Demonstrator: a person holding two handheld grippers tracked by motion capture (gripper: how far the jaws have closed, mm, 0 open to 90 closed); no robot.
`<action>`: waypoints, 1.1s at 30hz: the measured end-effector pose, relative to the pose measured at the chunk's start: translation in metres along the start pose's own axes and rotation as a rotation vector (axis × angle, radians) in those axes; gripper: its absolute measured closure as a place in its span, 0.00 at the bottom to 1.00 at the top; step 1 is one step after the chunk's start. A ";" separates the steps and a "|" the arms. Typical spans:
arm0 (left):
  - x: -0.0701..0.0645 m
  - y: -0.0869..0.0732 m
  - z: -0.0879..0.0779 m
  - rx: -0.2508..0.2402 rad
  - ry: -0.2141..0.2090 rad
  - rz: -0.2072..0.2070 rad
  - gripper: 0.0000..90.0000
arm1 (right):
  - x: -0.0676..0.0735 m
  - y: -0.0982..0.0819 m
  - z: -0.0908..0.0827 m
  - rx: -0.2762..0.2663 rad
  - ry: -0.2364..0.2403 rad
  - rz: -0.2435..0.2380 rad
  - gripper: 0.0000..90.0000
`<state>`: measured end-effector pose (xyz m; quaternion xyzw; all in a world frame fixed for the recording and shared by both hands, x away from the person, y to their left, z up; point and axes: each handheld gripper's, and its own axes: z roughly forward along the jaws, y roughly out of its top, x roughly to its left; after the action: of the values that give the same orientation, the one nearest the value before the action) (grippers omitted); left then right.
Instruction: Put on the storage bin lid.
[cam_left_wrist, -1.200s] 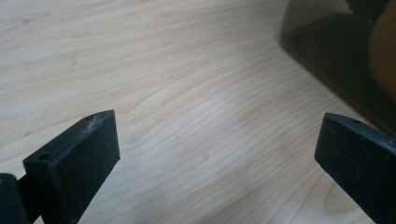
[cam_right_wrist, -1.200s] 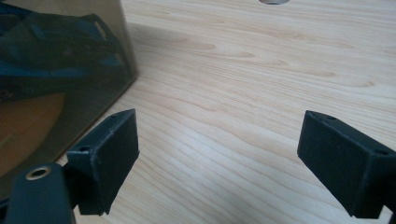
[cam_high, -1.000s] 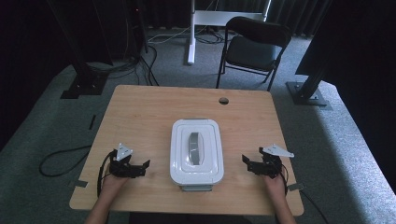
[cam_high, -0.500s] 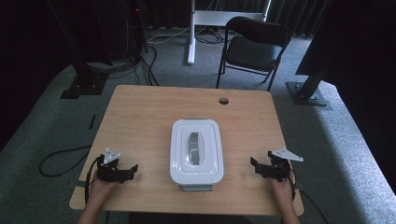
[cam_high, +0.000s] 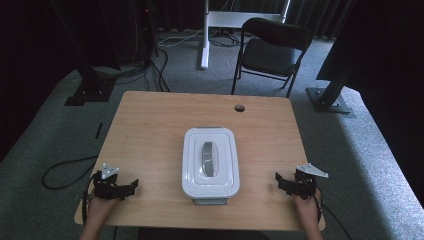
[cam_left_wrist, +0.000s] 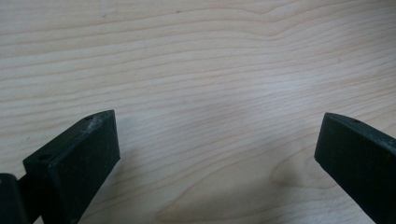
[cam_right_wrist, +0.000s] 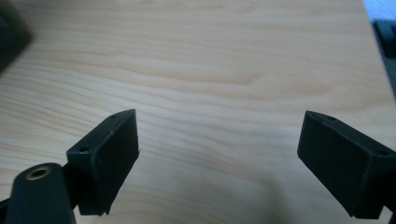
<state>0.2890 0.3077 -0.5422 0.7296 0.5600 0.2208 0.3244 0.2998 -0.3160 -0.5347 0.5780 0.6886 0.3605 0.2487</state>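
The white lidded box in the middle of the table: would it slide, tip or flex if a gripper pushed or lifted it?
The white box looks like rigid moulded plastic, so it probably would not flex. Its low, wide shape sits flat on the table, so a push would likely slide it rather than tip it. The grey handle on the lid seems the natural hold, though the lid alone might lift off.

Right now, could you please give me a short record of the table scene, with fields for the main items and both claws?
container: white lidded box with grey handle, shut, centre of table
table: light wood, round hole near far edge
left claw: open, near front left corner, apart from box
right claw: open, near front right corner, apart from box
background: black chair beyond table
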 end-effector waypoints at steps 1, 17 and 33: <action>0.001 0.000 -0.001 -0.001 0.007 -0.005 0.01 | -0.001 -0.001 0.000 0.004 -0.010 0.006 0.13; 0.011 -0.004 0.001 0.045 0.123 -0.067 0.01 | -0.006 -0.008 0.012 0.061 -0.076 0.054 0.13; 0.008 -0.002 0.003 0.046 0.168 -0.101 0.01 | -0.002 -0.006 0.017 0.094 -0.139 0.041 0.12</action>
<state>0.2923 0.3153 -0.5465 0.6868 0.6262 0.2515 0.2701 0.3095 -0.3149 -0.5502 0.6265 0.6740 0.2917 0.2609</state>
